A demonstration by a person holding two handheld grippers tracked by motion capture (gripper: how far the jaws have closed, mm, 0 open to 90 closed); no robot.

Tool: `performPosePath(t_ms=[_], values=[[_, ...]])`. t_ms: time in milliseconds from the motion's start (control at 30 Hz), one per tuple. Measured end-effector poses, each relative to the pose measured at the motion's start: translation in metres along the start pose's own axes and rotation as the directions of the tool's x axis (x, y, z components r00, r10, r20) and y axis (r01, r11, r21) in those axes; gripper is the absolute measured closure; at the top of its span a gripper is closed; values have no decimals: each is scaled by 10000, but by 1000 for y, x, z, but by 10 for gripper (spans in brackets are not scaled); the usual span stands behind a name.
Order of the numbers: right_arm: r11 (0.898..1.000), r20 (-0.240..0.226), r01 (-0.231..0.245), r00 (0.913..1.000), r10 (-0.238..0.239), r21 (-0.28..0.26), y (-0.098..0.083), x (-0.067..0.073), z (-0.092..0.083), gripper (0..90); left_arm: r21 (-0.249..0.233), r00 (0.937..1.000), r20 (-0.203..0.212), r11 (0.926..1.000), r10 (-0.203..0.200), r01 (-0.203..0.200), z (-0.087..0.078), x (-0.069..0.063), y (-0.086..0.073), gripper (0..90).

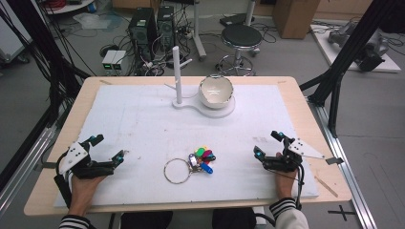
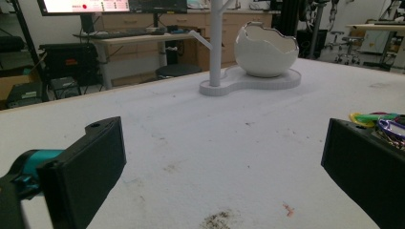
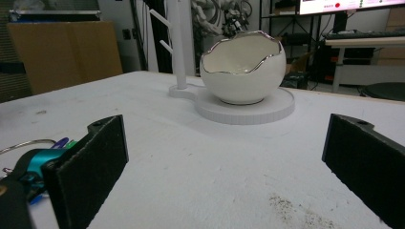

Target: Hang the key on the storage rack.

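A metal key ring (image 1: 177, 171) with several coloured key tags (image 1: 204, 157) lies on the white mat (image 1: 143, 124) near its front middle. At the back stands a white stand (image 1: 178, 76) with a peg post, and a white eggshell-shaped bowl (image 1: 216, 90) sits on its round base. My left gripper (image 1: 109, 148) rests at the front left, open, nothing between its jaws. My right gripper (image 1: 267, 143) rests at the front right, open and empty. The bowl (image 2: 265, 47) and tags (image 2: 375, 118) appear ahead in the left gripper view; the bowl (image 3: 242, 67) and ring (image 3: 24, 144) in the right.
The mat lies on a wooden table (image 1: 52, 157). Beyond the far edge are a black stool (image 1: 241, 38), computer towers (image 1: 143, 28) and cables on the floor. A black frame post (image 1: 344, 62) rises at the right.
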State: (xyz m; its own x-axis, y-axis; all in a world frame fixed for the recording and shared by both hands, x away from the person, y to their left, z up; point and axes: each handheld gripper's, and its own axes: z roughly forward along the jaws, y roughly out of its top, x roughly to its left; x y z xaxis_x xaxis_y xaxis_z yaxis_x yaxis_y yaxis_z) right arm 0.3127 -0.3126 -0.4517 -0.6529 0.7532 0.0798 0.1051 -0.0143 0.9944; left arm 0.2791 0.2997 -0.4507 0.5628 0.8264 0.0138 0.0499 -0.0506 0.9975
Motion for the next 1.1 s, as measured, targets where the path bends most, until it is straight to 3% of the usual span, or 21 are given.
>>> performPosePath(t_ms=[733,900,1100], values=[[9999,3,21,10000,-21,115,0,1,1,12,49,9999,-91,9999,-144,144,1,1,1,17],[9999,-7,-44,10000,44,125,0,0,1,12,214,9990,144,9989,-412,409,4,3,4,17],[9999,-10,-32,10000,32,122,0,0,1,12,994,9964,826,9950,-180,98,17,8,31,17]])
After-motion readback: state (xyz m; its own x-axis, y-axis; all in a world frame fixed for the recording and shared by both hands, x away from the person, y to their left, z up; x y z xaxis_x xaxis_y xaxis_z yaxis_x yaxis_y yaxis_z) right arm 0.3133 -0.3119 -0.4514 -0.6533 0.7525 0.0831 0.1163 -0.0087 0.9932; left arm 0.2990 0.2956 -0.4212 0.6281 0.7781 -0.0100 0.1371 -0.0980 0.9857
